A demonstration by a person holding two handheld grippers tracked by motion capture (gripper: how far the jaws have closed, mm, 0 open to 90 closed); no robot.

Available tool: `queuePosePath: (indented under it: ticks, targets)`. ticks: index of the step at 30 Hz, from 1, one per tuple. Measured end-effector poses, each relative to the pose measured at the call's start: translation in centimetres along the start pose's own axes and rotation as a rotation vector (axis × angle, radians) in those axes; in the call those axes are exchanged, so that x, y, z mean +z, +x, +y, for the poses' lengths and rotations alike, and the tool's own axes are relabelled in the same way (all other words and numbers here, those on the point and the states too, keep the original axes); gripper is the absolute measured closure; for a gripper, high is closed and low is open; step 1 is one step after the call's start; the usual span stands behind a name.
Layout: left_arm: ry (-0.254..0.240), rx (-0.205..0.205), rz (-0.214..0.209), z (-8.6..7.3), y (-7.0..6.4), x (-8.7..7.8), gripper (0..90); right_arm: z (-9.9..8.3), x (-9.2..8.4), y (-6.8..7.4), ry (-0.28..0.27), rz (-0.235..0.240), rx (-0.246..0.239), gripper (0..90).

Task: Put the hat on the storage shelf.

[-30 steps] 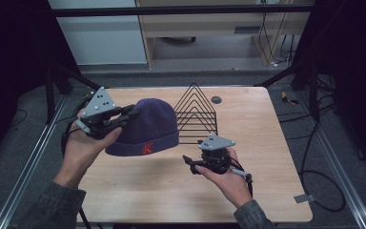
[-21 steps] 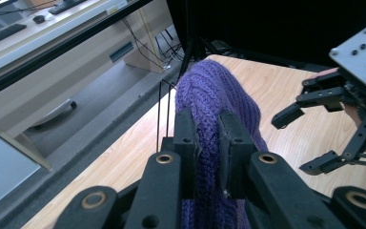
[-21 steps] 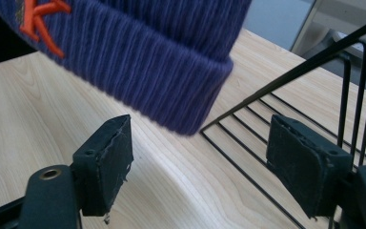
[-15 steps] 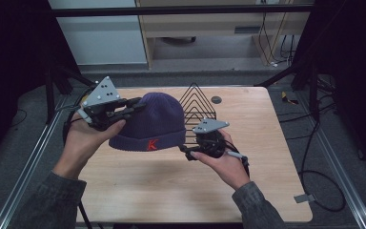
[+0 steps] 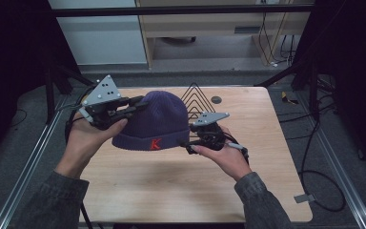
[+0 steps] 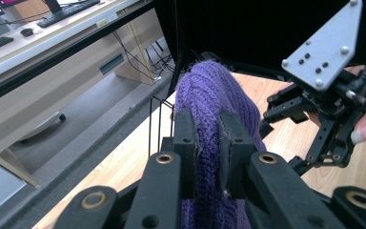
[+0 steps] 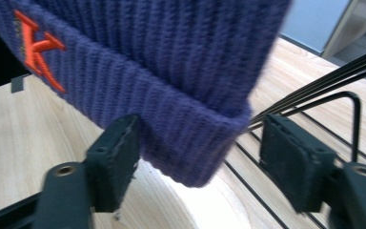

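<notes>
Jaws at one beanie [image 5: 155, 121], one rack [image 5: 196, 98]

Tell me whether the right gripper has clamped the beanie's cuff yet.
Not yet: the right gripper is open, its closing jaws either side of the beanie cuff, gaps showing.

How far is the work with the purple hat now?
Done: the left hand-held gripper is shut on the purple hat and holds it above the table. In hand: the right hand-held gripper has been closing around the brim, not pressing yet. Left: probably placing it on the wire rack.
</notes>
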State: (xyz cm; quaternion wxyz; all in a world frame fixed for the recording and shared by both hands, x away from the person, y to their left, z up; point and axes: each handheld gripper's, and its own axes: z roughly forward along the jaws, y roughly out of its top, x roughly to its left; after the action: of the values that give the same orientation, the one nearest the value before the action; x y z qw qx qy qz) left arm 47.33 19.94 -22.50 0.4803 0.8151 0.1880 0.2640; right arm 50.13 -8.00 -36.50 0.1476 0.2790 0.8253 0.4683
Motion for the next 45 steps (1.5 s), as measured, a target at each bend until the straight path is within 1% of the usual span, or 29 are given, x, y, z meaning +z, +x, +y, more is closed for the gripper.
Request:
queuePosePath:
  ticks: [2, 5, 6, 7, 9, 10, 12, 13, 15, 16, 17, 18, 19, 20, 22, 23, 26, 30, 31, 32, 33, 34, 36, 37, 38, 39, 40, 44, 45]
  targets:
    - [0.002, -0.004, 0.001, -0.1, 0.2, 0.4, 79.5, 0.0, 0.1, 0.1, 0.001, -0.012, -0.023, 43.2]
    - [-0.007, -0.023, 0.001, -0.1, 0.3, 0.9, 79.5, 0.0, 0.1, 0.1, -0.003, -0.017, -0.037, 58.1]
    - [-0.007, -0.023, 0.001, -0.1, 0.3, 0.9, 79.5, 0.0, 0.1, 0.1, -0.002, -0.020, -0.037, 61.2]
    - [-0.006, -0.032, 0.004, -0.1, 0.4, 1.0, 79.5, 0.0, 0.1, 0.1, -0.002, -0.020, -0.037, 61.2]
    - [-0.007, -0.063, 0.018, 0.0, 0.6, 1.2, 79.4, 0.0, -0.2, 0.0, -0.009, -0.044, -0.046, 70.0]
    - [-0.010, -0.078, 0.019, 0.0, 0.7, 1.3, 79.4, 0.1, -0.5, 0.0, -0.011, -0.051, -0.048, 71.8]
    - [-0.023, -0.105, 0.026, 0.4, 0.9, 1.6, 79.3, 0.6, -1.5, -0.1, -0.015, -0.058, -0.062, 74.7]
    - [-0.023, -0.105, 0.026, 0.4, 0.9, 1.6, 79.4, 0.7, -1.7, -0.1, -0.017, -0.060, -0.064, 75.0]
    - [-0.036, -0.129, 0.035, 1.2, 1.4, 1.9, 79.3, 1.0, -2.4, -0.4, -0.029, -0.070, -0.063, 76.0]
    - [-0.036, -0.129, 0.035, 1.2, 1.4, 1.9, 79.3, 1.0, -2.4, -0.4, -0.029, -0.070, -0.063, 76.0]
    - [-0.040, -0.141, 0.036, 1.5, 1.6, 2.0, 79.3, 1.2, -2.8, -0.5, -0.033, -0.076, -0.062, 76.2]
    - [-0.042, -0.142, 0.048, 2.1, 1.9, 2.4, 79.3, 1.6, -3.4, -1.1, -0.044, -0.090, -0.057, 76.7]
    - [-0.042, -0.142, 0.048, 2.1, 1.9, 2.4, 79.3, 1.6, -3.4, -1.1, -0.044, -0.090, -0.057, 76.7]
    - [-0.044, -0.141, 0.053, 2.6, 2.2, 2.8, 79.3, 2.0, -3.9, -1.7, -0.053, -0.106, -0.047, 77.1]
    - [-0.045, -0.129, 0.057, 3.1, 2.4, 3.5, 79.2, 2.3, -4.2, -2.2, -0.053, -0.122, -0.043, 77.1]
    - [-0.045, -0.129, 0.057, 3.1, 2.4, 3.5, 79.1, 2.3, -4.2, -2.2, -0.053, -0.122, -0.043, 77.1]
    - [-0.050, -0.132, 0.066, 3.7, 3.1, 4.6, 79.1, 2.7, -4.6, -3.3, -0.050, -0.148, -0.041, 77.1]
    - [-0.074, -0.140, 0.077, 4.3, 3.8, 5.7, 79.1, 3.4, -4.9, -4.6, -0.060, -0.171, -0.032, 77.1]
    - [-0.077, -0.134, 0.079, 4.6, 4.0, 6.1, 79.1, 3.7, -4.9, -5.1, -0.061, -0.187, -0.034, 77.2]
    - [-0.077, -0.134, 0.079, 4.6, 4.0, 6.1, 79.0, 3.7, -4.9, -5.1, -0.061, -0.187, -0.034, 77.2]
    - [-0.072, -0.129, 0.081, 4.7, 4.1, 6.5, 79.0, 3.9, -4.9, -5.8, -0.055, -0.205, -0.038, 77.2]
    - [-0.073, -0.130, 0.082, 4.8, 4.2, 6.8, 79.0, 3.9, -4.9, -5.8, -0.055, -0.205, -0.038, 77.2]
    - [-0.078, -0.137, 0.078, 4.8, 4.6, 7.9, 79.0, 3.9, -4.7, -6.7, -0.046, -0.222, -0.029, 77.1]
    - [-0.078, -0.137, 0.078, 4.8, 4.6, 7.9, 79.0, 3.9, -4.7, -6.7, -0.046, -0.222, -0.029, 77.1]
    - [-0.077, -0.138, 0.076, 4.7, 4.8, 8.6, 79.0, 3.9, -4.7, -6.9, -0.043, -0.225, -0.026, 77.2]
    - [-0.075, -0.134, 0.071, 4.6, 5.1, 9.3, 78.9, 3.7, -4.6, -7.6, -0.038, -0.238, -0.017, 77.1]
    - [-0.073, -0.136, 0.069, 4.6, 5.3, 9.7, 78.9, 3.7, -4.6, -7.8, -0.038, -0.240, -0.007, 77.1]
    - [-0.075, -0.141, 0.068, 5.0, 5.9, 10.8, 78.9, 3.6, -4.7, -8.9, -0.054, -0.256, 0.008, 77.2]
    - [-0.075, -0.141, 0.068, 5.0, 5.9, 10.8, 78.9, 3.6, -4.7, -8.9, -0.054, -0.256, 0.008, 77.2]
